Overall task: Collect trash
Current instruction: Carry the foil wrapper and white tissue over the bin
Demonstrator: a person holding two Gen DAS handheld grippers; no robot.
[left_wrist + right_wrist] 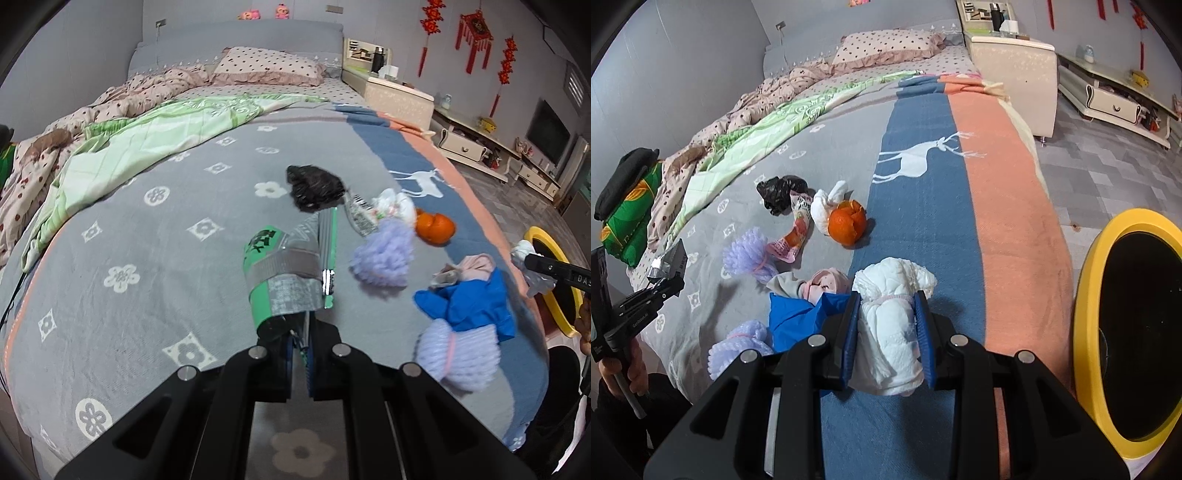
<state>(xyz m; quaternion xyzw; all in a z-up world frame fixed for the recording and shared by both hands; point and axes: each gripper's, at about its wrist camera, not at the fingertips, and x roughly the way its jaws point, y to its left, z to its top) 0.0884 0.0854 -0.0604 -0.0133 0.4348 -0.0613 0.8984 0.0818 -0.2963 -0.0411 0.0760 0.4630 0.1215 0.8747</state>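
I have the left gripper [299, 354] clamped tight on a flattened green-and-silver snack wrapper [284, 273], and the right gripper [888, 334] squeezing a crumpled white tissue wad [894, 321] between its blue pads; both loads hang above the bed [147, 229], clear of the blanket. The yellow-rimmed bin [1086, 332] stands on the floor just beside the bed's right edge, near the right gripper, so I judge the tissue should go first: carry it over the dark opening before letting go, since so light a wad could drift onto the rim. The wrapper's long axis runs straight away from the left gripper, its free end pointing toward the far pillows, pinched at its near end; I would tip that free end down into the bin so it slides in lengthwise. Left on the blanket are an orange peel [847, 223], a black bag [779, 192], lilac foam nets [748, 251] and a blue glove [798, 319]
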